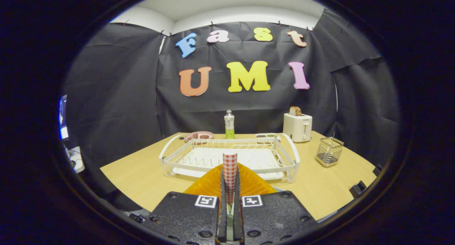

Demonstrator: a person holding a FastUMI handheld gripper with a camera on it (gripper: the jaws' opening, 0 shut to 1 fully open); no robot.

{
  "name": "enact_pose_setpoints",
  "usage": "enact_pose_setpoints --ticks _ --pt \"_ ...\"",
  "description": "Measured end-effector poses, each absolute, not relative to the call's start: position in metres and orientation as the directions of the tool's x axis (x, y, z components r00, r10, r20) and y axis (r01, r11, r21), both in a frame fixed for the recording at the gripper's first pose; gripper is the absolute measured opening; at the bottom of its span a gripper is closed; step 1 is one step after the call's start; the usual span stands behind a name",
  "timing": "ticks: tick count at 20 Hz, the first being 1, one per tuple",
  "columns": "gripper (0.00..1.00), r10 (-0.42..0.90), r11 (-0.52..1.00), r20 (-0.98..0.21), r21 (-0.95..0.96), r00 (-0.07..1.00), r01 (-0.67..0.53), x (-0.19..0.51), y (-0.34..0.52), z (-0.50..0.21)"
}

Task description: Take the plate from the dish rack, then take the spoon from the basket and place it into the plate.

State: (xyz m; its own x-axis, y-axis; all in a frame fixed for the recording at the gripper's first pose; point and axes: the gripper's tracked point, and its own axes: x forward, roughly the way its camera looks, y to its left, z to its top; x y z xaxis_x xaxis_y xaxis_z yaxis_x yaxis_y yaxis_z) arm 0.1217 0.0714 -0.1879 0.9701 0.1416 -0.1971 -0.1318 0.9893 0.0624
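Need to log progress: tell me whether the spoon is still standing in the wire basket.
No. The spoon is pinched between the gripper fingers, near the dish rack.

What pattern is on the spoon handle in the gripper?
Red-and-white check, on the spoon handle seen in the gripper view.

The hand-held gripper (230, 197) has its fingers drawn close together on the checked handle of the spoon (230, 166), whose lower end is hidden between them, so its bowl cannot be made out. The orange plate (249, 182) lies just beyond the fingers, and they cover its near part. The plate and spoon in turn hide the middle of the dish rack's (231, 156) front rail. At the far edge of the counter (142, 177), the pink dish (198, 135) and a small tray (265, 135) sit partly behind the rack; their contents are too small to tell. The bottle's (229, 124) label is unreadable.
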Motion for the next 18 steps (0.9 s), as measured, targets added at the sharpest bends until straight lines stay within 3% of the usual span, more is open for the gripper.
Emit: enact_pose_setpoints --ticks 10,11,14,18 --pt "0.19 0.081 0.997 -0.232 0.035 0.969 -0.075 0.12 0.05 -0.201" --pt "0.26 0.072 0.997 -0.235 0.028 0.969 -0.068 0.12 0.045 -0.199" --pt "0.63 0.047 0.998 -0.231 0.05 0.972 -0.036 0.112 0.024 -0.192" --pt "0.88 0.051 0.991 -0.203 0.135 0.978 -0.024 0.101 0.001 -0.176"
